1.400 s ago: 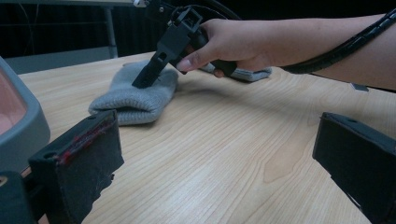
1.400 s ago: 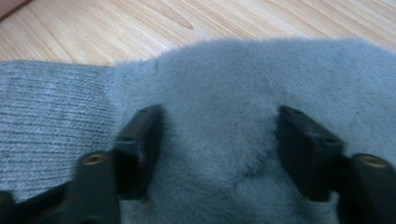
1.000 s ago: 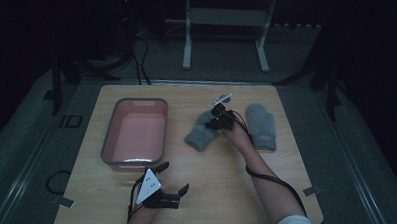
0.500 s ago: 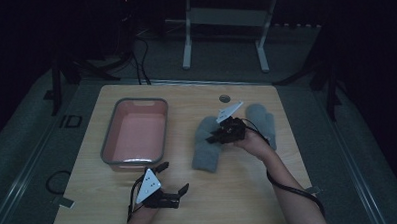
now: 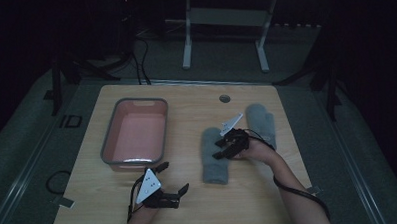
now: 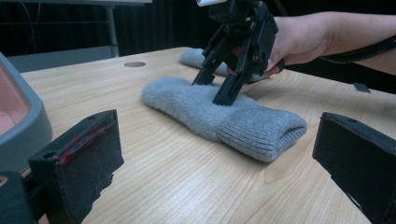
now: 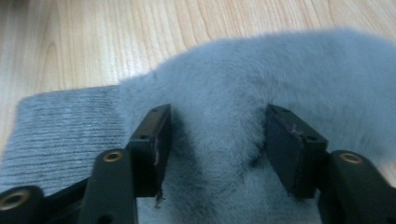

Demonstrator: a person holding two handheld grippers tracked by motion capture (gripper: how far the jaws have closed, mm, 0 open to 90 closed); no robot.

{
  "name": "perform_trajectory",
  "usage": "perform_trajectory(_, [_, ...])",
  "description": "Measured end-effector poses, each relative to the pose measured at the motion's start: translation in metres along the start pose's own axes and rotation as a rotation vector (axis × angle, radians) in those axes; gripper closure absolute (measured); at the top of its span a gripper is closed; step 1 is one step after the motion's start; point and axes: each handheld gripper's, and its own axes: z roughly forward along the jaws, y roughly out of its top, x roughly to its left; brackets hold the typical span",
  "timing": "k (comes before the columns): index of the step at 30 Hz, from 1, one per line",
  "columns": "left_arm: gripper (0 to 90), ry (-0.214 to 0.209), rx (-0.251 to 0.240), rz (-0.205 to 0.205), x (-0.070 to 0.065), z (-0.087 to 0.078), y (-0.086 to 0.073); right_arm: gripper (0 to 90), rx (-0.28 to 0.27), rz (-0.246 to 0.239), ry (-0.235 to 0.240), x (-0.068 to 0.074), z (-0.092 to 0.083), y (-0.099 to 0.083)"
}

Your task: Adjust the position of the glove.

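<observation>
A grey mitten (image 5: 214, 159) lies flat on the wooden table (image 5: 186, 102), its ribbed cuff (image 7: 60, 130) toward the front edge. My right gripper (image 5: 222, 147) points down onto its fuzzy middle (image 7: 280, 60). Its jaws have just been opening and now stand apart, tips in the fur and pads not pressing on it. A second grey mitten (image 5: 262, 122) lies just right of it. My left gripper (image 5: 173, 178) rests open near the front edge with nothing between its jaws. The left gripper view shows the mitten (image 6: 224, 112) with the right gripper (image 6: 212, 91) on top.
A grey-rimmed pink basin (image 5: 107, 140) stands at the table's left, close beyond the left gripper. A small round hole (image 5: 224, 98) sits near the far edge. A cable trails from the person's right hand along the forearm (image 5: 294, 188).
The right gripper has drawn the mitten toward the front of the table, laid it out flat and let go, its jaws going from shut to open. The left gripper has not moved.
</observation>
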Motion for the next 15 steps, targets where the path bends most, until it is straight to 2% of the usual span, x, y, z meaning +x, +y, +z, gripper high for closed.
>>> perform_trajectory(4, [1.6, 0.000, 0.001, 0.000, 0.000, 0.000, 0.000, 35.3, -0.024, 0.024, -0.007, -0.002, -0.002, -0.004])
perform_trajectory(8, [1.6, 0.000, 0.000, 0.001, 0.000, 0.000, 0.000, 28.2, -0.042, 0.029, -0.036, -0.002, -0.008, -0.004])
perform_trajectory(9, [1.6, 0.000, 0.001, 0.001, 0.000, 0.000, 0.000, 25.4, -0.058, 0.048, -0.064, -0.001, -0.012, -0.004])
perform_trajectory(11, [1.6, 0.000, 0.000, 0.000, 0.000, 0.000, 0.000, 22.7, -0.087, 0.096, -0.070, -0.002, -0.020, -0.005])
perform_trajectory(13, [1.6, 0.000, 0.000, 0.001, 0.000, 0.000, 0.000, 20.7, -0.121, 0.154, -0.114, -0.004, -0.033, -0.008])
perform_trajectory(15, [1.6, 0.002, -0.001, 0.003, 0.000, 0.000, 0.000, 20.0, -0.146, 0.183, -0.156, -0.006, -0.044, -0.012])
